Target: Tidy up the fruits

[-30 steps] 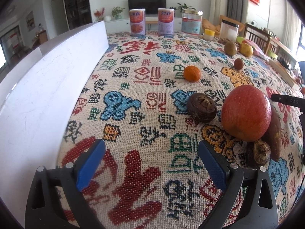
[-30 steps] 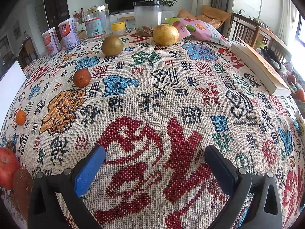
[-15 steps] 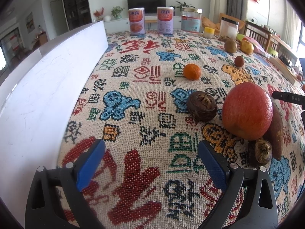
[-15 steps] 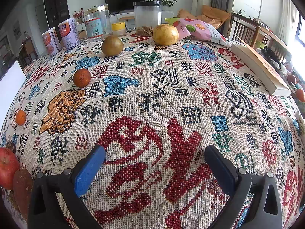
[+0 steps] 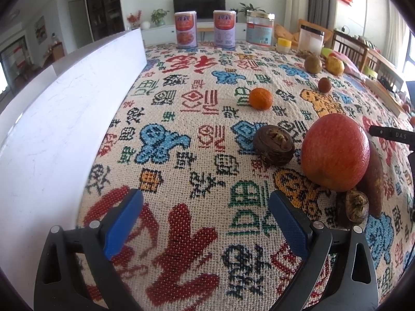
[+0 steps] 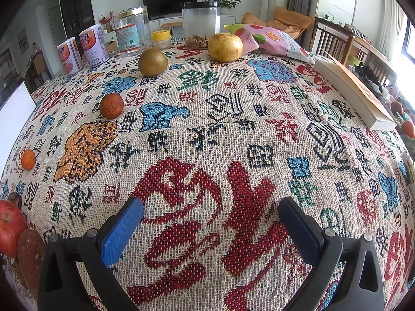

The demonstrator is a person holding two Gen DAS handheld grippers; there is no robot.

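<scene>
A red apple (image 5: 336, 153) rests at the right of the left wrist view, with a brown sweet potato (image 5: 373, 181) behind it and two dark round fruits (image 5: 273, 145) (image 5: 353, 207) beside it. Farther back lie a small orange (image 5: 260, 99) and a darker one (image 5: 324, 85). My left gripper (image 5: 206, 213) hangs open and empty over the patterned cloth, left of the apple. My right gripper (image 6: 210, 219) is also open and empty above the cloth. In its view I see a dark orange (image 6: 111, 105), a small orange (image 6: 28, 159), a greenish round fruit (image 6: 152, 62), a yellow round fruit (image 6: 225, 47) and the apple (image 6: 10, 228) at the left edge.
A white board (image 5: 59, 119) runs along the table's left side. Cans (image 5: 185, 29), a glass jar (image 6: 132, 32), a plastic canister (image 6: 201, 24) and a small yellow-lidded jar (image 6: 161, 40) stand at the back. A snack bag (image 6: 275, 39) and a book (image 6: 355, 96) lie at the right.
The left wrist view has shifted slightly, bringing the apple a little nearer. The right gripper has not moved.
</scene>
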